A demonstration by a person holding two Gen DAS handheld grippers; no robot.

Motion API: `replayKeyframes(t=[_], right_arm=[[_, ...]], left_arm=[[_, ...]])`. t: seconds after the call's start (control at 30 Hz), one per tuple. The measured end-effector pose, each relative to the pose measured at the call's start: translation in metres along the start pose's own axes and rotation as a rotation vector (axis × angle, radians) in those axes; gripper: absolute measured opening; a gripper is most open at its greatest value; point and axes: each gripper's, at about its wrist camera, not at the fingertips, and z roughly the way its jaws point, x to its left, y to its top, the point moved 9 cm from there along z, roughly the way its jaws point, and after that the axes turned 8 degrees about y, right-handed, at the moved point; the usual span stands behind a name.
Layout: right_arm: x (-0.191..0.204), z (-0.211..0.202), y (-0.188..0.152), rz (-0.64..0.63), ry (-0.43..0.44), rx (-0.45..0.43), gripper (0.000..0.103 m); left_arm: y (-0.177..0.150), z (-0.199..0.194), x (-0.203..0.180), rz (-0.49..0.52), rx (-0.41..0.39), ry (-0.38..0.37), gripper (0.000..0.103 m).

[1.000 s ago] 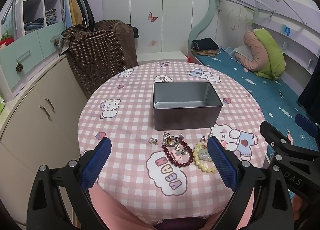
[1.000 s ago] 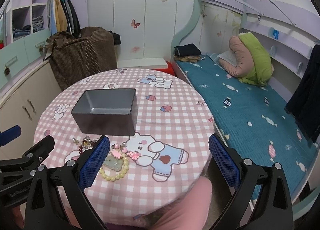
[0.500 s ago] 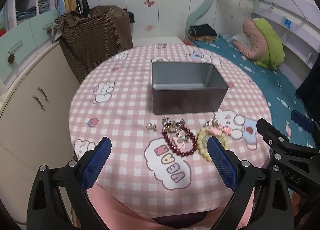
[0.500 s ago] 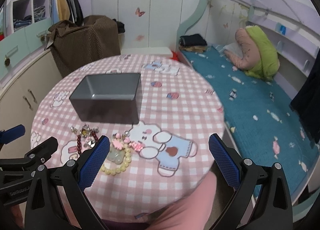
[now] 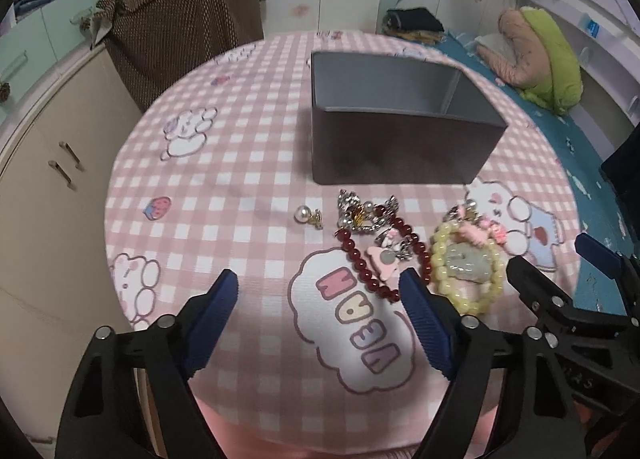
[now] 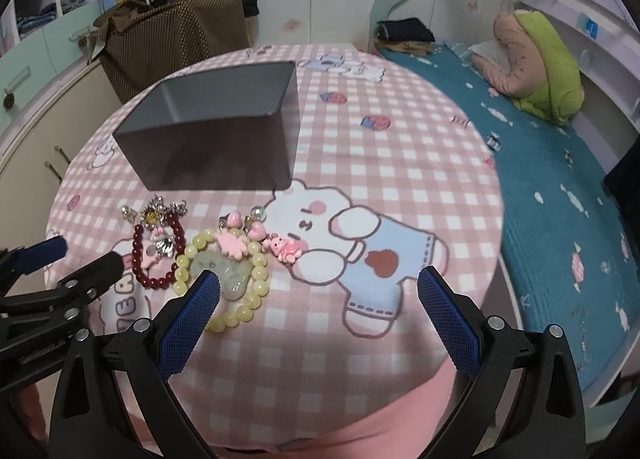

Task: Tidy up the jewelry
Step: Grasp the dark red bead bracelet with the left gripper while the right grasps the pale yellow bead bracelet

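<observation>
Left gripper point(image 5: 318, 297): jaws apart, empty, low over the cloth | red bead bracelet point(image 5: 382, 257) beside your right finger; pinch one side only, lift clear of the charms | grey tin point(image 5: 400, 119) behind, open | right gripper point(image 6: 318, 299): spread, empty, near yellow bracelet point(image 6: 224, 271) | cloth lettering seems to read "VEAN".

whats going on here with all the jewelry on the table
A person holds a hand-held gripper in each hand over a round table with a pink checked cloth. The left hand-held gripper and the right hand-held gripper are both open and hold nothing. A dark red bead bracelet, a yellow bead bracelet, a pearl earring and small charms lie loose in front of a grey tin. No jewelry shows inside the tin.
</observation>
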Motion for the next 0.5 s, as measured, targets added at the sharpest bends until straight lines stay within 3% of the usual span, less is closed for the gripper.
replayKeyframes(t=[0.2,0.5], right_arm=[[-0.003,0.012,-0.002,-0.007,-0.015,0.026,0.096],[-0.006,0.021,0.000,-0.072,-0.038,0.031,0.094]], left_arm=[[0.004,0.020,0.007,-0.038,0.035,0.017,0.073],[0.010,0.031,0.000,0.007,0.042,0.018,0.065]])
